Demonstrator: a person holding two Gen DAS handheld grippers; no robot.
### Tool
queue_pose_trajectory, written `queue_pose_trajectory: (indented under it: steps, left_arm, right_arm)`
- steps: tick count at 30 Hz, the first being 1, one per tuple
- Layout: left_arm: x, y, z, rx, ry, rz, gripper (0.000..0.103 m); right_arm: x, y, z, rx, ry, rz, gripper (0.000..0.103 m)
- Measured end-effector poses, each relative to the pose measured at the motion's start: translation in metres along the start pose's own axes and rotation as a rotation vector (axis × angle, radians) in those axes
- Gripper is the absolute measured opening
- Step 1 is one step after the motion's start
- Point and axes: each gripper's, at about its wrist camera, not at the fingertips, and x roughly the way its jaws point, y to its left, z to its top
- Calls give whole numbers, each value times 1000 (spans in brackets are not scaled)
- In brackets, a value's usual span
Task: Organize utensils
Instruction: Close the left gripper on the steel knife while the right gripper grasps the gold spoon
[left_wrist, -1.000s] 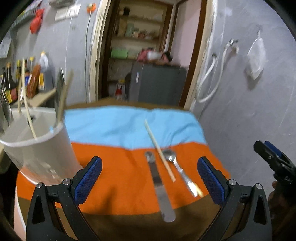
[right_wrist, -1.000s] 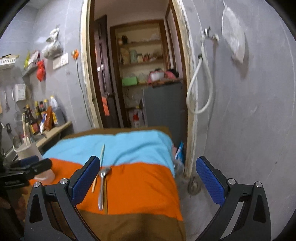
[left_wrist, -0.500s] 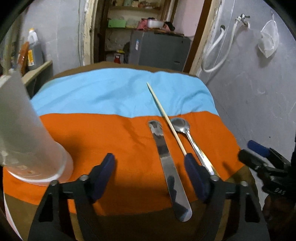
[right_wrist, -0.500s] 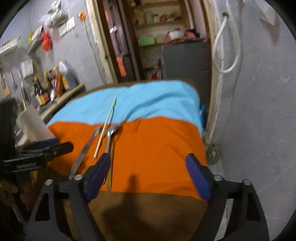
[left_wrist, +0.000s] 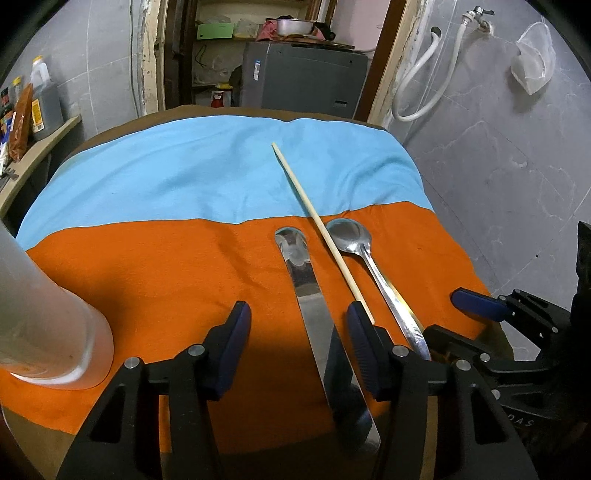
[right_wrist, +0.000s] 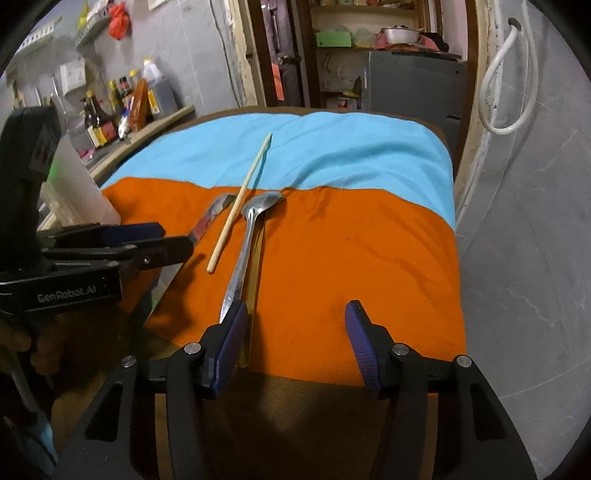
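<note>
Three utensils lie on the orange band of a striped cloth (left_wrist: 147, 177) covering the bench: one flat steel spatula (left_wrist: 314, 306), one wooden chopstick (left_wrist: 321, 229), one spoon (left_wrist: 373, 266), side by side right of centre. The left hand-held gripper (left_wrist: 299, 345) hangs over the spatula, jaws partly apart, holding nothing. The right hand-held gripper (right_wrist: 295, 343), also partly open, sits at the spoon's handle near the cloth's near edge. One white cup (left_wrist: 40, 317) stands far left; open cloth lies between.
</note>
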Motion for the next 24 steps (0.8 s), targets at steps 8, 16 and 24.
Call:
queue_pose_trajectory:
  steps: [8, 16, 24]
  left_arm:
    - [2, 1, 2, 0, 7, -2, 46]
    - [7, -1, 5, 15, 19, 11, 42]
    - [15, -11, 7, 53, 41, 29, 28]
  right_arm:
    - [9, 9, 6, -49, 24, -32, 53]
    - [23, 15, 23, -96, 26, -80, 44]
    - [21, 7, 23, -61, 11, -97, 8]
